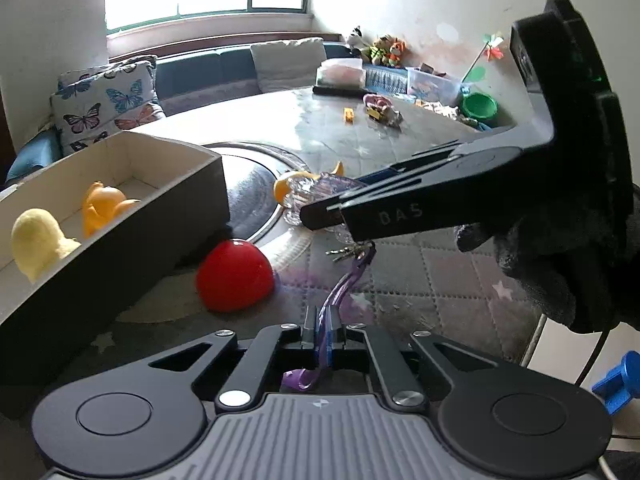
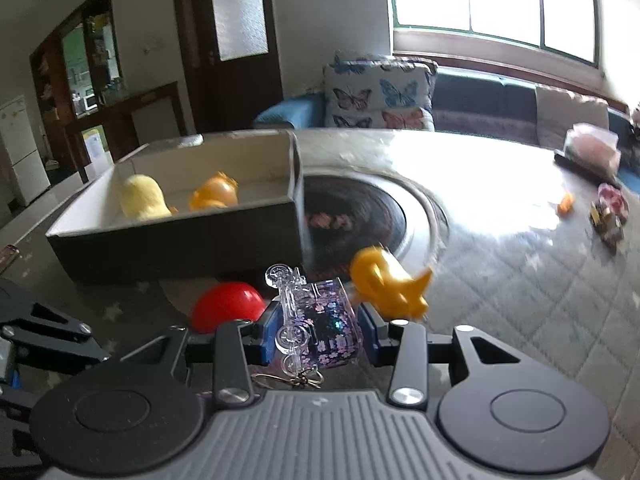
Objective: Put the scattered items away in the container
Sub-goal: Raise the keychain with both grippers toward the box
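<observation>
On my far left sits the box [image 1: 120, 216], open-topped, with a pale yellow plush [image 1: 36, 242] and an orange toy [image 1: 105, 206] already inside. Just off its near corner a red ball [image 1: 236, 276] rests on the quilted table cover [image 1: 440, 280], close to the box wall; I can't tell whether they touch.

My left gripper [image 1: 323, 330] has its fingers pressed together on a purple strap [image 1: 348, 284], pinched in the narrow slot between the pads. The strap runs forward and up to a small bunch of keys [image 1: 346, 254] hanging below the right gripper.

Moving right, a yellow toy [image 2: 390, 284] lies on the table by the rim of the dark round inset [image 2: 360, 208], just beyond the clear car.

My right gripper [image 2: 318, 330] is clamped on that clear toy car [image 2: 316, 320], see-through plastic with a flower-patterned body, held tilted between the blue pads; a wire ring dangles beneath it. In the left wrist view the same gripper reaches in from the right, held in a dark gloved hand [image 1: 532, 264].

Far right, small bits of clutter [image 2: 608, 210] lie well apart from the box.
</observation>
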`<control>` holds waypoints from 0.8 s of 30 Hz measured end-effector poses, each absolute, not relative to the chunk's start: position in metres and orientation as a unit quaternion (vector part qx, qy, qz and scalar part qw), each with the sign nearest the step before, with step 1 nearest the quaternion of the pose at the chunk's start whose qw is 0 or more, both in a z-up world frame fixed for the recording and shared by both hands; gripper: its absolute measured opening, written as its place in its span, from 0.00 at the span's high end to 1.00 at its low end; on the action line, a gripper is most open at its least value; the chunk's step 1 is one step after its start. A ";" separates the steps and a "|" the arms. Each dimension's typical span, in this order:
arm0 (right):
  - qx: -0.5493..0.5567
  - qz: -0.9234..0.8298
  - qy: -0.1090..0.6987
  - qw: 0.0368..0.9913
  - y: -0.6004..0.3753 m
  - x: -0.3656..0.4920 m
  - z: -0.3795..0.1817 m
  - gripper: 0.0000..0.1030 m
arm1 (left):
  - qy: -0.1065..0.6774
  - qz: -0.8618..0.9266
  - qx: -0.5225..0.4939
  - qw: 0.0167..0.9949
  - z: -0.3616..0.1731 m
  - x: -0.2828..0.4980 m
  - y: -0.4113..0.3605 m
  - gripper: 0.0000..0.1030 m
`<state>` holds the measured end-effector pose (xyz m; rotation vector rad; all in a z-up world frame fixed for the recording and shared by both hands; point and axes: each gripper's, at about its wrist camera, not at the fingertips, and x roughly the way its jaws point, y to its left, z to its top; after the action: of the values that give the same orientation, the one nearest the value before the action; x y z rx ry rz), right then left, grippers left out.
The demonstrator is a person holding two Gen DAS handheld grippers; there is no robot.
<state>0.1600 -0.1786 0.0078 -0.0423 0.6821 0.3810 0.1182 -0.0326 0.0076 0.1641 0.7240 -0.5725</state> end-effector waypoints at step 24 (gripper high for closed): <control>-0.014 0.177 0.346 0.921 -0.171 0.166 0.001 0.61 | 0.358 -0.269 0.075 0.891 0.008 0.122 -0.028 0.98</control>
<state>0.1656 -0.1710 0.0015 -0.0283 0.7100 0.3641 0.1217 -0.0275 0.0075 0.1549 0.7435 -0.5591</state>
